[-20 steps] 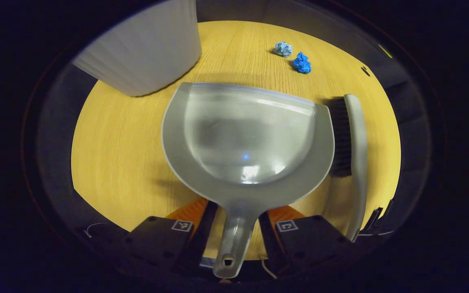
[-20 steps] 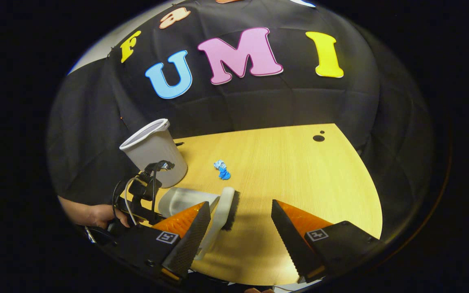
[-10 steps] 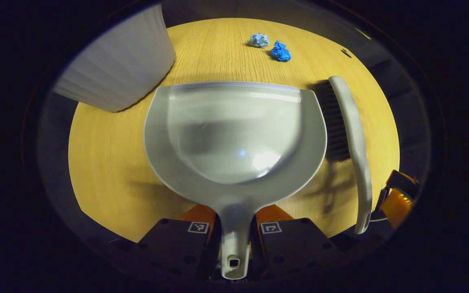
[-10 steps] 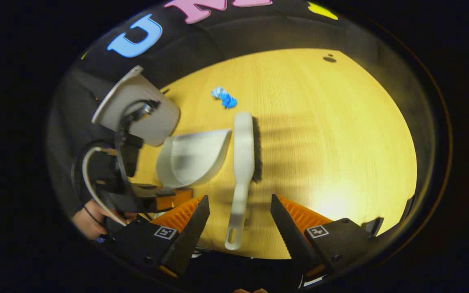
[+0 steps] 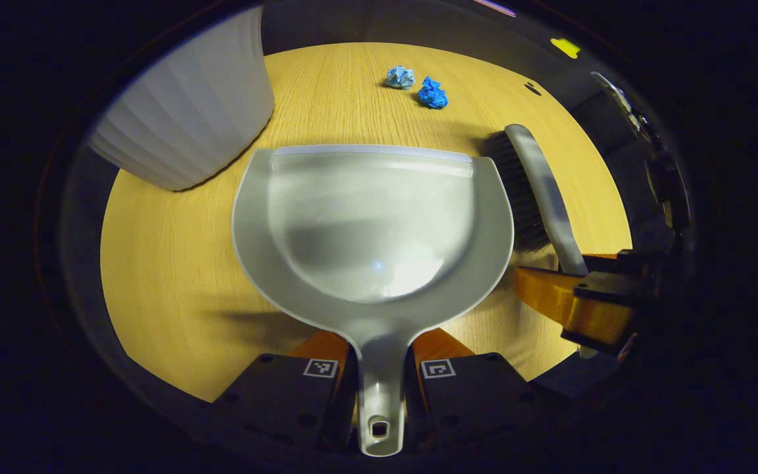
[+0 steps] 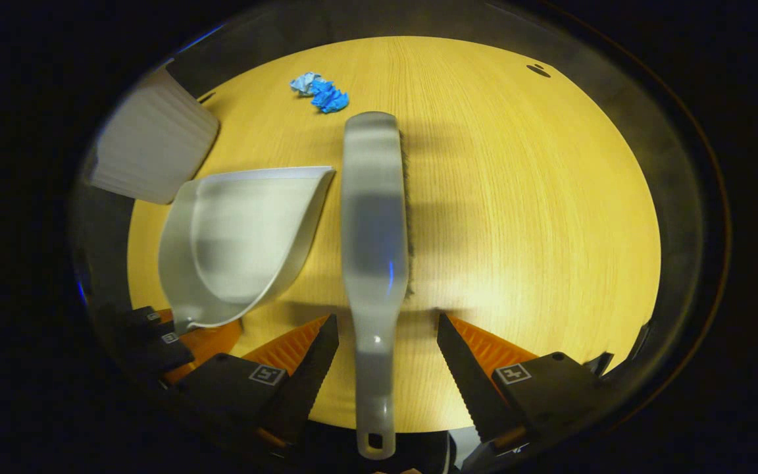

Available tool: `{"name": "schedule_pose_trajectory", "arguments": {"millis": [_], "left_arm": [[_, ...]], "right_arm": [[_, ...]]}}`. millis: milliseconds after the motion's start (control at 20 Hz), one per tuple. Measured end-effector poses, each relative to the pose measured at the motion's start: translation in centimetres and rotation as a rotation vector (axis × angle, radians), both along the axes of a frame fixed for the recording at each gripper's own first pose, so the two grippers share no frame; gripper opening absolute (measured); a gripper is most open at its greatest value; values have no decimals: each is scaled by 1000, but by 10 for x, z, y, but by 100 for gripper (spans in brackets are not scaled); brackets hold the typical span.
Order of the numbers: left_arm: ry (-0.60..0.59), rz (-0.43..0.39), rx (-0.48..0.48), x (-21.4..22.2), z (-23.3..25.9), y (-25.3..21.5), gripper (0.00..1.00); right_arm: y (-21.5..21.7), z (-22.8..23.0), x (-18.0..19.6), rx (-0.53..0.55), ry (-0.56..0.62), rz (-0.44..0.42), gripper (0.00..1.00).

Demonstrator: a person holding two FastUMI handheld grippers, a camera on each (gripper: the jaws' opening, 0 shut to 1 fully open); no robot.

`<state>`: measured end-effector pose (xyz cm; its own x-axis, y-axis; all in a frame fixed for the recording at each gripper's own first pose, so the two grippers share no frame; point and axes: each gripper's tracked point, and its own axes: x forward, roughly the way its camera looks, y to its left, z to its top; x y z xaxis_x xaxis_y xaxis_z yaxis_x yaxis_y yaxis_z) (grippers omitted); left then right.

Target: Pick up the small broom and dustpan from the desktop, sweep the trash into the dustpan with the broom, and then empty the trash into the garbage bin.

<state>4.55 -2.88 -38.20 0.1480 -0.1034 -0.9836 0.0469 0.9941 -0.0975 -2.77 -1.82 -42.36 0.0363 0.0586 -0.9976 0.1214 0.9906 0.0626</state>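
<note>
A grey dustpan [image 5: 372,224] lies flat on the wooden desktop [image 5: 168,263], its handle running back between the fingers of my left gripper [image 5: 379,368], which is shut on it. Right of the pan lies the small grey broom [image 5: 540,191], bristles toward the pan. In the right gripper view the broom [image 6: 374,224] points away from me and its handle passes between the spread fingers of my open right gripper [image 6: 385,342], untouched. The dustpan [image 6: 234,237] sits left of it. Two crumpled blue paper balls [image 5: 418,85] lie beyond both tools, also seen as blue paper balls [image 6: 321,92].
A white ribbed garbage bin [image 5: 181,112] stands at the desk's far left, close to the pan's front corner; the same bin [image 6: 149,151] appears in the right gripper view. My right gripper [image 5: 583,303] shows beside the broom handle. Bare desk [image 6: 537,210] spreads right of the broom.
My left gripper closed on the dustpan handle and holds it. My right gripper tilted down and moved forward, so the broom handle now lies between its open fingers.
</note>
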Motion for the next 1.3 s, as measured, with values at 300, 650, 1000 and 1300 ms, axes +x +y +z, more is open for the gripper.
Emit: {"name": "schedule_pose_trajectory", "arguments": {"millis": [300, 650, 1000, 1300], "left_arm": [[8, -3, -2, -2, 1, 0, 30], [32, -109, -5, -10, 0, 12, 30], [113, -208, 38, -3, 5, 32, 30], [158, -255, 100, 7, 7, 45, 30]], "right_arm": [[0, -4, 26, 5, 1, 61, 27], [-46, 12, 101, -23, -117, 247, 30], [-86, 14, 223, -162, -222, 522, 29], [-64, 11, 306, -207, -269, 842, 29]]}}
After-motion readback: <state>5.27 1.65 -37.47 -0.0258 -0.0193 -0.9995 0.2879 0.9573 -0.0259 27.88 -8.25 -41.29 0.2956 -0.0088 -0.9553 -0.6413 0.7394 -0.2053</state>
